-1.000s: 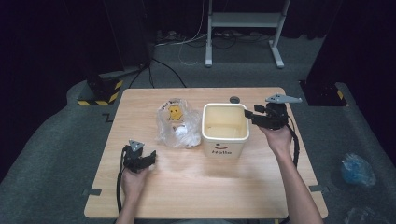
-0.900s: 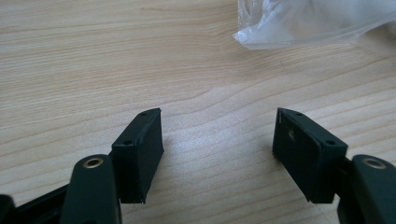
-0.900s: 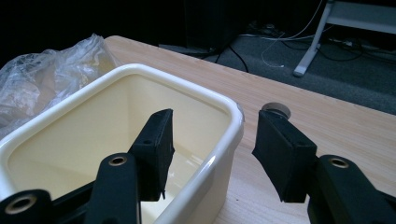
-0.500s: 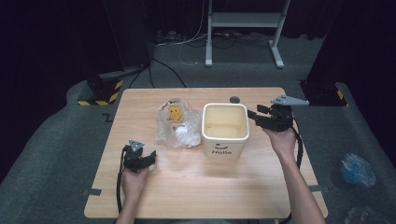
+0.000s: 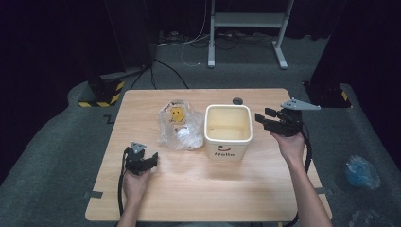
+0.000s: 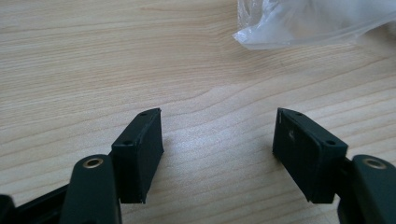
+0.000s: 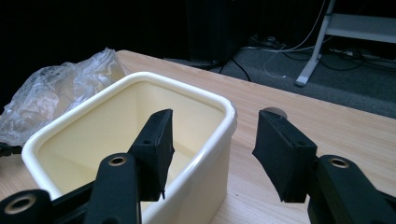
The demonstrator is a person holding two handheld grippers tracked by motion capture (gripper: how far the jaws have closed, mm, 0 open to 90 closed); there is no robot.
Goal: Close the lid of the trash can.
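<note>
Wooden table: cream bin mid-table, crumpled clear plastic bag touching its left side.

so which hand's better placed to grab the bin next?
Right. The right gripper hangs open just beside the bin, its jaws lined up on the near rim. The left gripper sits open, away over bare table.

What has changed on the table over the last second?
The right gripper has drawn slightly back from the rim of the cream bin toward the table's right edge, jaws open and empty. The left gripper, the crumpled plastic bag and the bin stayed put.
</note>
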